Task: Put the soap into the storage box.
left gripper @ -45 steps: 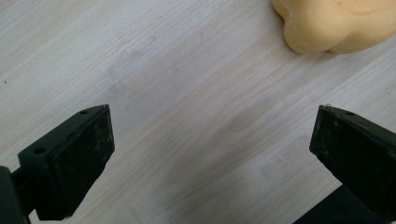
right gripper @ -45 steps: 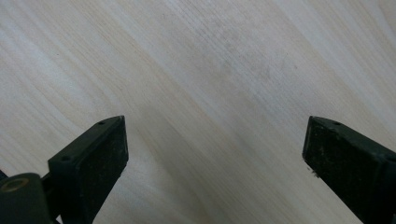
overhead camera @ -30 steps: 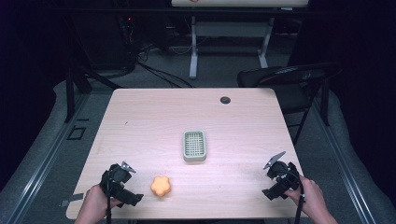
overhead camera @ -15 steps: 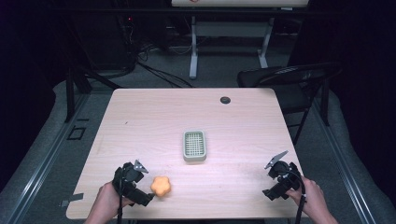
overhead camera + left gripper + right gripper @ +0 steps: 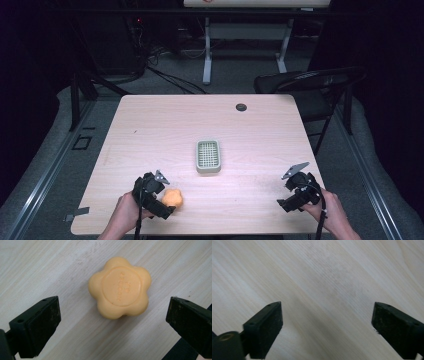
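Left gripper view has the left gripper (image 5: 112, 322) fingers spread wide astride the flower-shaped orange soap (image 5: 119, 291), seemingly to grasp it, while the right gripper (image 5: 296, 192) gapes wide, idle.

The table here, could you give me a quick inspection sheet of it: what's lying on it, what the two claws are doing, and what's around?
Surface: pale wood table, bare between items.
Job's things: orange flower-shaped soap near the front left; grey ridged soap dish mid-table.
Clutter: small dark round disc near the far edge.
Grippers: left claw open, jaws either side of the soap, apart from it; right claw open over bare wood.
Cables: tangle on the floor beyond the table.
Surroundings: black folding chair, white desk legs.
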